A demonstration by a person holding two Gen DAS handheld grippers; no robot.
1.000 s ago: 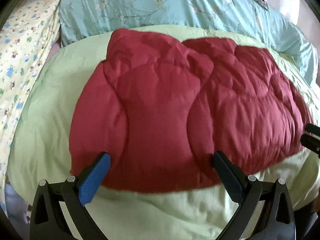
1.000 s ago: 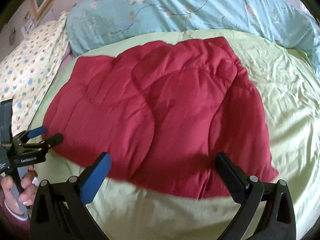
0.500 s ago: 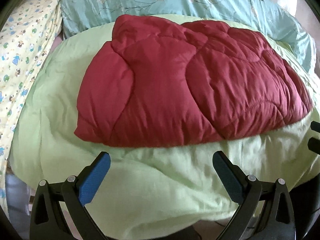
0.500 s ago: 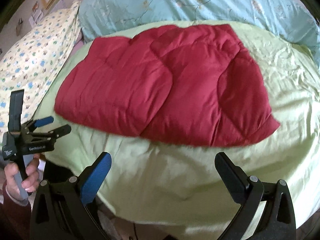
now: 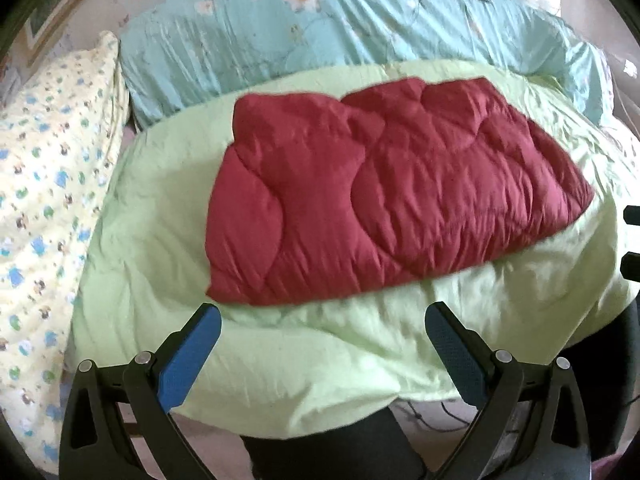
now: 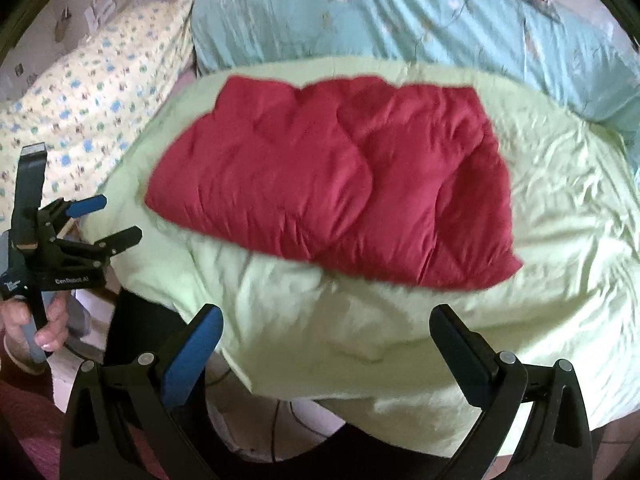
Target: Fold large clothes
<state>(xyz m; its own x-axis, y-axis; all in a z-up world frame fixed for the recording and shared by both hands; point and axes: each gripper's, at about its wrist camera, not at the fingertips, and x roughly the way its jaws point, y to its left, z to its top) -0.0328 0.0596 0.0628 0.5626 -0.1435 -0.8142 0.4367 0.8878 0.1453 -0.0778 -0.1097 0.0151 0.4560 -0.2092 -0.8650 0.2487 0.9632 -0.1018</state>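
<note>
A dark red padded garment (image 5: 384, 192) lies folded into a flat rectangle on the light green quilt (image 5: 304, 364); it also shows in the right wrist view (image 6: 340, 184). My left gripper (image 5: 322, 328) is open and empty, held off the bed's near edge, short of the garment. My right gripper (image 6: 326, 330) is open and empty too, also back from the garment. The left gripper (image 6: 106, 218) shows at the left of the right wrist view, open, in a hand. The right gripper's fingertips (image 5: 632, 264) show at the right edge of the left wrist view.
A light blue floral duvet (image 5: 360, 32) lies bunched along the far side of the bed. A yellow patterned pillow (image 5: 44, 200) lies at the left. The green quilt's edge (image 6: 360, 376) hangs over the near side, with dark floor and cables below.
Both grippers have pulled back from the red garment toward the near edge of the bed and a little upward. The garment lies still. Both stay open.
</note>
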